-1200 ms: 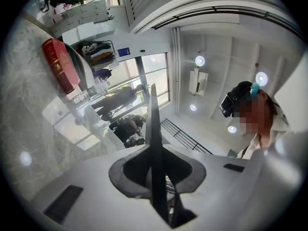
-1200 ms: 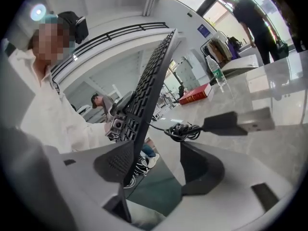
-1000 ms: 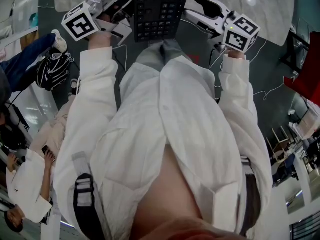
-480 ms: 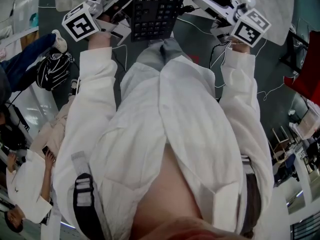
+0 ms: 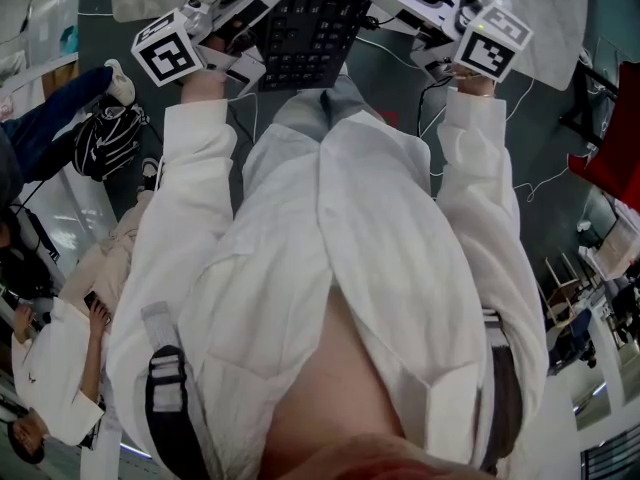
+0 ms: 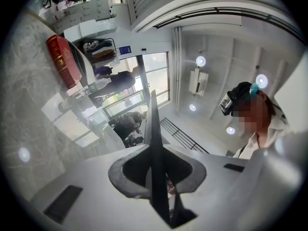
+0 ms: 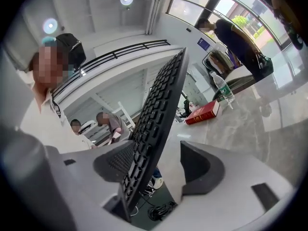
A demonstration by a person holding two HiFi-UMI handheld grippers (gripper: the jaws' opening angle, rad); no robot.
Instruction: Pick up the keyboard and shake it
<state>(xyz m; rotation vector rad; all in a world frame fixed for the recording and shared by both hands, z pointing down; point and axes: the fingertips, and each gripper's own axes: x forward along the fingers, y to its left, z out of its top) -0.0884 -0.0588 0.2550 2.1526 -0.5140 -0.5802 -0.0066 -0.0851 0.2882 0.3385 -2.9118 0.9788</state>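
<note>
Keyboard point(image 5: 312, 23) is held aloft, its thin edge clamped between the jaws of the left gripper point(image 6: 155, 174). Inside the right gripper point(image 7: 159, 165), whose jaws are parted, it is leaned against one pad.

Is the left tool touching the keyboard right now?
Touching. The left gripper view shows the left tool shut on the edge-on keyboard, both pads against it, no gap.

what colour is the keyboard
Black, keys and frame alike. The keyboard shows best in the right gripper view.
</note>
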